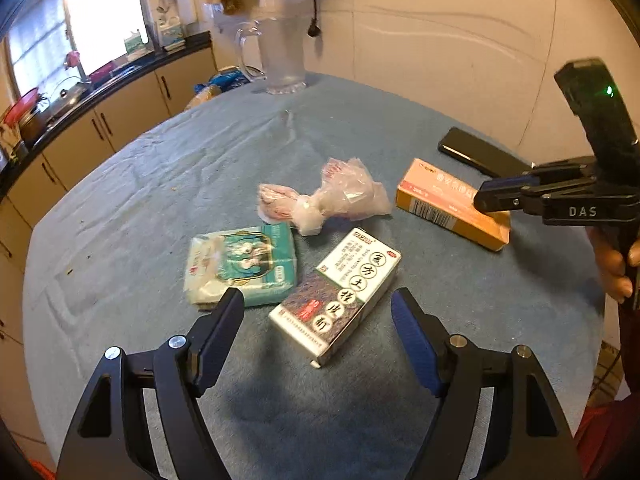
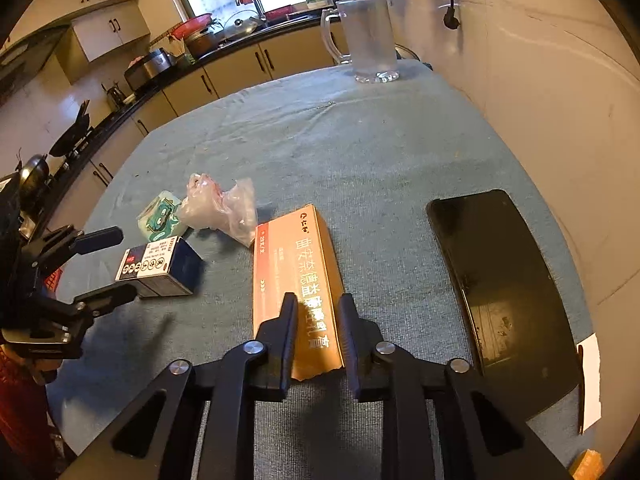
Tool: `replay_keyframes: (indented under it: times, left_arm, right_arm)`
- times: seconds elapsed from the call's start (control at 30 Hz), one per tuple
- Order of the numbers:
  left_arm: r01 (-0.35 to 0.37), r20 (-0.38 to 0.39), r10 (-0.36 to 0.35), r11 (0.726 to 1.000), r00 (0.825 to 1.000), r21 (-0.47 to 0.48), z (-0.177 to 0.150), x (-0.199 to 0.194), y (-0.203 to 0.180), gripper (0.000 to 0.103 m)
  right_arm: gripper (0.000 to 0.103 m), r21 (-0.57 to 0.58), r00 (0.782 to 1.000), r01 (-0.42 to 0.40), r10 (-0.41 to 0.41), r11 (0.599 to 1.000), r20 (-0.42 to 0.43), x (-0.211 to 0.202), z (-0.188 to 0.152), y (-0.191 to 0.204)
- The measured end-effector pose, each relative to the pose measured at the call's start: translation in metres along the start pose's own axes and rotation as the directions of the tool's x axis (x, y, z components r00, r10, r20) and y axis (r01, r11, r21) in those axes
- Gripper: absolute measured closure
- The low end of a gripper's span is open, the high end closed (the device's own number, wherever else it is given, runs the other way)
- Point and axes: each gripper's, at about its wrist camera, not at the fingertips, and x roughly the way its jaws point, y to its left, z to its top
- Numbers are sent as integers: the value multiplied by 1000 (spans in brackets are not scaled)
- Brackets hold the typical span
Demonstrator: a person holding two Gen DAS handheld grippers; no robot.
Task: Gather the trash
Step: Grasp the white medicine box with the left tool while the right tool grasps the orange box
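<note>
Right now your right tongs straddle the near end of the orange box, which lies flat on the tabletop. The jaws stand narrowly apart, one at each long side of it, and whether they already press the card cannot be told from these views. Your left tongs are spread wide and empty, poised just short of the white and blue box.

To do the right-hand step well, I would judge that you should square the fingers to the box's long sides, push a little further along it so the grip sits nearer its middle, and close gently; thin card like this will likely crush or twist if pinched only at its open, ragged end.

With the left, line the jaws across the narrow width of the box before closing, and keep clear of the tissue pack beside it and the crumpled plastic bag just beyond. Leave the black phone where it lies; it is probably not trash.
</note>
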Motion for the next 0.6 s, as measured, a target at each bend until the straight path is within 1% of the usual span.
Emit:
replay_keyframes:
  times: [0.03, 0.1, 0.2, 0.23, 0.27, 0.3, 0.4, 0.47, 0.6]
  left_arm:
    - [4, -3, -4, 1000, 1000, 6, 0, 2, -1, 28]
    - [8, -5, -8, 999, 1000, 33, -1, 6, -7, 28]
    - [-6, -20, 8, 997, 1000, 73, -2, 13, -19, 28]
    - [-16, -25, 18, 996, 1000, 83, -3, 16, -22, 32]
    - [-33, -38, 37, 995, 999, 90, -4, 20, -26, 45]
    - [-41, -51, 45, 996, 998, 84, -4, 23, -28, 53]
    - [-56, -48, 58, 998, 997, 32, -5, 24, -29, 53]
    - [-67, -41, 67, 998, 997, -2, -8, 22, -28, 55]
    - [-70, -12, 69, 995, 998, -67, -19, 6, -25, 58]
  right_arm:
    - [57, 2, 1000, 4, -4, 1000, -2, 0, -1, 1]
    - [45, -5, 1000, 10, -10, 1000, 14, -1, 1, 3]
    - [45, -11, 999, 23, -23, 1000, 27, -3, 2, 6]
    - [45, -15, 999, 27, -27, 1000, 26, -2, 3, 7]
    - [45, -16, 999, 30, -30, 999, 24, -1, 3, 8]
    - [45, -15, 999, 33, -33, 999, 21, 0, 4, 9]
    - [44, -21, 999, 42, -42, 999, 24, 0, 4, 12]
    - [42, -30, 999, 50, -49, 998, 21, 1, 3, 14]
    - [39, -58, 998, 61, -60, 996, 13, 5, 3, 19]
